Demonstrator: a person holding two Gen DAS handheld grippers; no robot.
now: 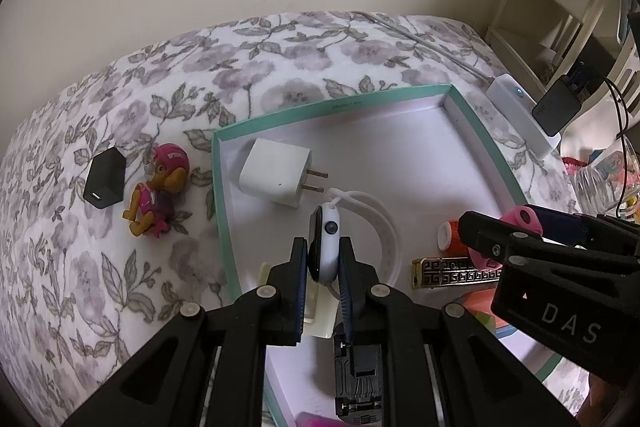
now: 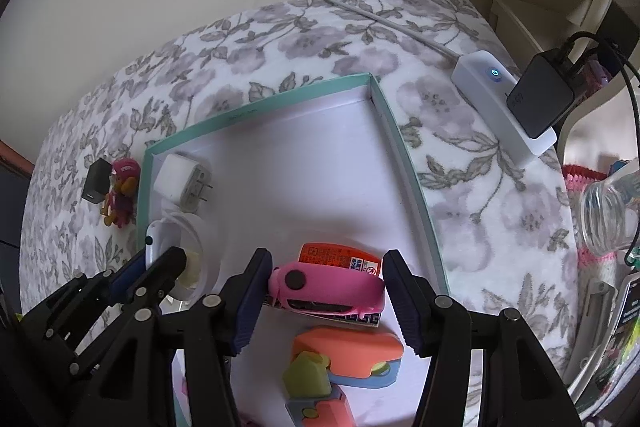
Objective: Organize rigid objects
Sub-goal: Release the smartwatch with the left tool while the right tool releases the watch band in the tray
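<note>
A shallow teal-rimmed box (image 1: 332, 107) (image 2: 256, 111) lies on a floral bedspread. My left gripper (image 1: 324, 259) is shut on a white smartwatch (image 1: 328, 239) with a white strap, held over the box's left part; it also shows in the right wrist view (image 2: 160, 247). My right gripper (image 2: 326, 287) is shut on a pink watch-like band (image 2: 328, 287) over the box's front right; its tip shows in the left wrist view (image 1: 520, 219). A white charger plug (image 1: 276, 173) (image 2: 182, 183) lies in the box's far left corner.
Outside the box on the left lie a black charger cube (image 1: 105, 177) (image 2: 96, 181) and a pink toy dog (image 1: 160, 191) (image 2: 120, 191). In the box: an orange tube (image 2: 340, 259), a gold patterned bar (image 1: 452, 271), coral-blue toy blocks (image 2: 344, 359). A white power strip (image 2: 500, 107) lies right.
</note>
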